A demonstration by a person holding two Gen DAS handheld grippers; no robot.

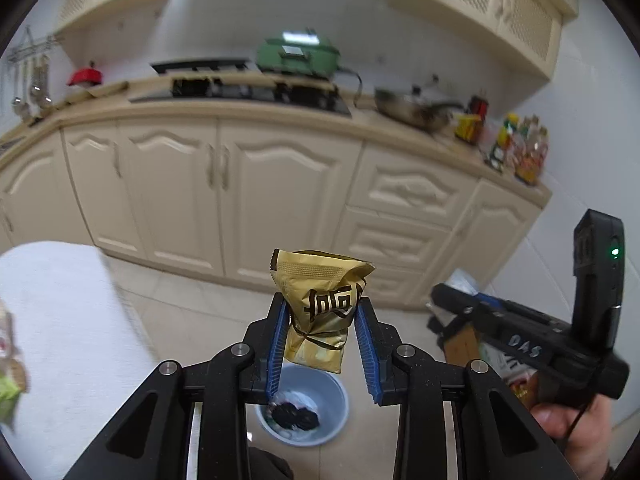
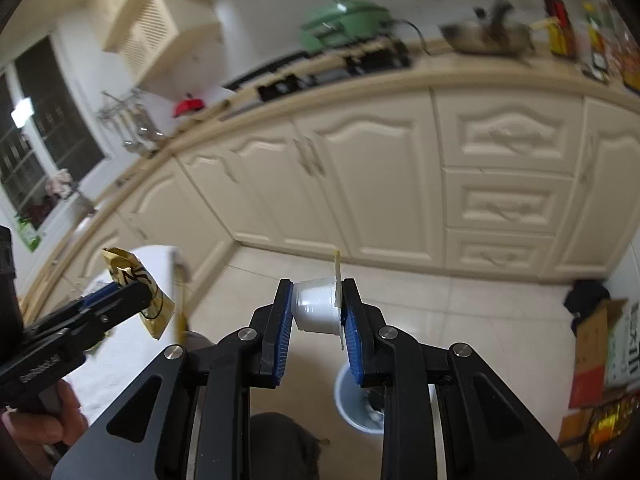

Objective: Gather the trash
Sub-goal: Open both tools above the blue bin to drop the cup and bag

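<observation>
holding a crumpled gold snack wrapper (image 1: 320, 316) in the left claw (image 1: 322, 340), pinched near its middle between the blue pads (image 1: 366, 344), jaws drawn in close around it. sticking up past the fingertips with its torn top flared open, lower end hanging down below the pads. sitting beneath and just ahead of that claw, on the tiled floor: a pale blue bin (image 1: 340, 400) with something dark and some white scraps already inside.

gripping a small white plastic cup (image 2: 316, 308) in the right claw (image 2: 316, 320), lying sideways across the gap, base against one pad, peeled foil lid (image 2: 338, 280) against the other and poking up above the fingertips. jaws nearly closed, pressed on both ends. bin (image 2: 344, 392) partly hidden below and slightly right of this claw.

judging the wrapper as featherlight, thin and crinkly, likely to slip or flutter, so best held where it is bunched, not by a loose edge. judging the cup as light too, stiffer but thin-walled, easy to dent or pop out sideways if squeezed harder; end-to-end hold looks secure enough. both pieces seemingly ready to drop once above the bin mouth; wrapper possibly clinging to a pad on release.
</observation>
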